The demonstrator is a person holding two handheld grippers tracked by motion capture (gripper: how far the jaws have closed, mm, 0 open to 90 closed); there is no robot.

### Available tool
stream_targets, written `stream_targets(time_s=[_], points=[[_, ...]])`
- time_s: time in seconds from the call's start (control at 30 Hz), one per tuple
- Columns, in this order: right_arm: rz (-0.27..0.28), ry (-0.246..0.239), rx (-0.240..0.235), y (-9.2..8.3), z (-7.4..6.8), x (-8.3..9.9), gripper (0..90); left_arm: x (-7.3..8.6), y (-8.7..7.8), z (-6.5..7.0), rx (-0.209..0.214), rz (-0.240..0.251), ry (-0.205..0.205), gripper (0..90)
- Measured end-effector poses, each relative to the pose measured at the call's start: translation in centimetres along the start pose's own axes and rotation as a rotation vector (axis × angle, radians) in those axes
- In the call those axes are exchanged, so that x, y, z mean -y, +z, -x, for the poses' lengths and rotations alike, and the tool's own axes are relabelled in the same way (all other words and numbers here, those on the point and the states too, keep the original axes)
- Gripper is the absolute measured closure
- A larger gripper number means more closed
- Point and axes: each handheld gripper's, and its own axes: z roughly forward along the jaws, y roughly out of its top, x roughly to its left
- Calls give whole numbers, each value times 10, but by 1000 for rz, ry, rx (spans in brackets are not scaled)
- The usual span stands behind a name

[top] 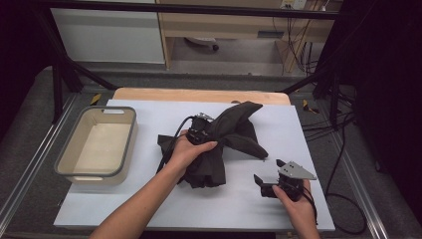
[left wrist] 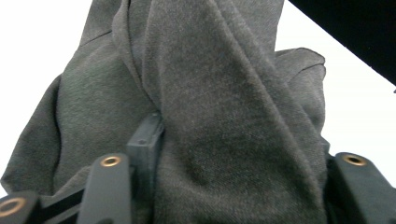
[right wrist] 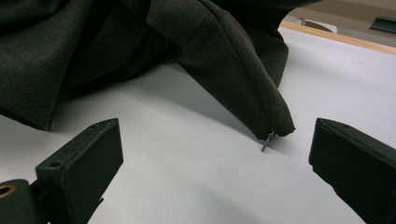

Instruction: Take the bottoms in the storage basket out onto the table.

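Worktop (top: 149, 209) white, flat. Dark cloth (top: 234, 137) bunched in middle, one part lifted. Left gripper (top: 201, 130) fingers clenched on thick fold; cloth may slip out or drag whole pile. Right gripper (top: 266, 185) fingers spread wide, holding nothing, near corner. Small zip pull (right wrist: 267, 140) touches worktop, may snag.

No legible text, labels — none anywhere
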Motion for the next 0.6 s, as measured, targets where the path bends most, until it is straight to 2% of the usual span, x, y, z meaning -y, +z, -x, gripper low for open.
stream_targets(time_s=[0.13,0.33,0.43,0.6], points=[[1,1,1,0,1,0,36,2,1,6,-1,2,25,332],[0,0,1,0,1,0,35,4,0,15,-10,8,50,345],[0,0,2,-1,1,0,34,5,1,20,1,20,36,355],[1,1,4,-1,1,1,33,12,7,27,13,3,88,334]])
